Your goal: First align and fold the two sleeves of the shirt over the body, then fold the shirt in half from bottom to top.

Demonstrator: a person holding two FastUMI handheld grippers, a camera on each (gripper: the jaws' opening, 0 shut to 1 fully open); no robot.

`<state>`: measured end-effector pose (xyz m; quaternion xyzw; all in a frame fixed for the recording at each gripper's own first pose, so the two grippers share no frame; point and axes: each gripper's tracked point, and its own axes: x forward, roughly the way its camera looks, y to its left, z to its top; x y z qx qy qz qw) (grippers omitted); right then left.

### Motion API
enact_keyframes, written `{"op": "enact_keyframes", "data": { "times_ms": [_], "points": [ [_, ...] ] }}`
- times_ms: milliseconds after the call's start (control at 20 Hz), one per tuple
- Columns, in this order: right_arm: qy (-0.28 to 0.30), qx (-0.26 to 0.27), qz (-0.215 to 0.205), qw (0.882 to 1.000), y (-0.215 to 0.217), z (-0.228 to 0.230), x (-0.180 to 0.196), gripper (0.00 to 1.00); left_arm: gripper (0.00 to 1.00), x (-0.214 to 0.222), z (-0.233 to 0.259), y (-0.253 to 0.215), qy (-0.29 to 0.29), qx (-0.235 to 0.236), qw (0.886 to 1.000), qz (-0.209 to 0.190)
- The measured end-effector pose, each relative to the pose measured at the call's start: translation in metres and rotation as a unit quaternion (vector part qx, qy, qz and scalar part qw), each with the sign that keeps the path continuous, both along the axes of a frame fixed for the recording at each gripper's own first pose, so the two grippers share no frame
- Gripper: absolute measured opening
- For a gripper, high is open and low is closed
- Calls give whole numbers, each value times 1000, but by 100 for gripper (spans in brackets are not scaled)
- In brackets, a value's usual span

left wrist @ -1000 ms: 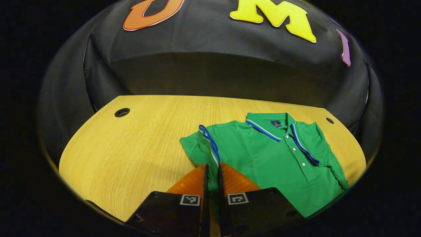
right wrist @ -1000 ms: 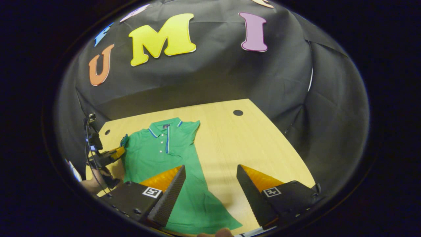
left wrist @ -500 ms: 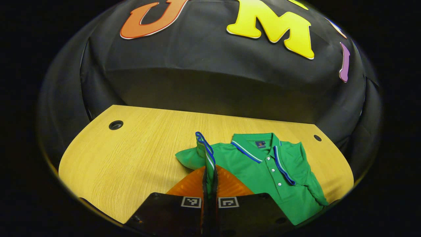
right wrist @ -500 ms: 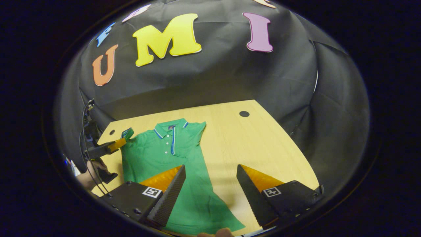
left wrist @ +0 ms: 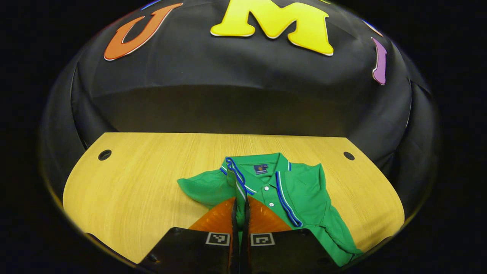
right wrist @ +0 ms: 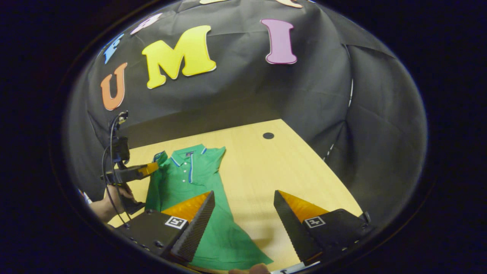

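A green polo shirt (left wrist: 304, 190) with blue-and-white trim lies collar-away on the wooden table (left wrist: 133, 182). My left gripper (left wrist: 239, 201) is shut on the shirt's left sleeve cuff (left wrist: 236, 177), which stands lifted over the collar area, the sleeve cloth (left wrist: 199, 188) trailing to the left. In the right gripper view the shirt (right wrist: 190, 179) stretches toward me, and the left gripper (right wrist: 152, 168) holds the sleeve by the collar. My right gripper (right wrist: 243, 198) hangs open above the shirt's lower right part, holding nothing.
The table has round cable holes at its far corners (left wrist: 104, 155) (left wrist: 348, 155) (right wrist: 268, 135). A hand (right wrist: 114, 198) holds the left gripper, with a cable above it. Bare wood lies right of the shirt (right wrist: 274, 171).
My left gripper has carried the lifted sleeve rightward, from beside the shoulder to over the collar area. The right gripper has stayed open and shifted only slightly.
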<state>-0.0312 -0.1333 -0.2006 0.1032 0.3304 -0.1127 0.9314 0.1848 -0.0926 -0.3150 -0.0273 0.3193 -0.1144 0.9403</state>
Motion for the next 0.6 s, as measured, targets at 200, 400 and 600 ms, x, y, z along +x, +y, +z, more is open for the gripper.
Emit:
{"op": "enact_keyframes", "data": {
  "times_ms": [200,400,600],
  "points": [
    [-2,-7,-12,1000,-20,4,-12,95,18,-6,-8,-29,2,-10,1000,-17],
    [-17,-17,8,1000,-16,12,-7,96,55,-12,8,-32,-16,-25,1000,-5],
    [-51,-36,43,997,4,31,2,96,100,-27,42,-10,-51,-19,998,26]
  ]
}}
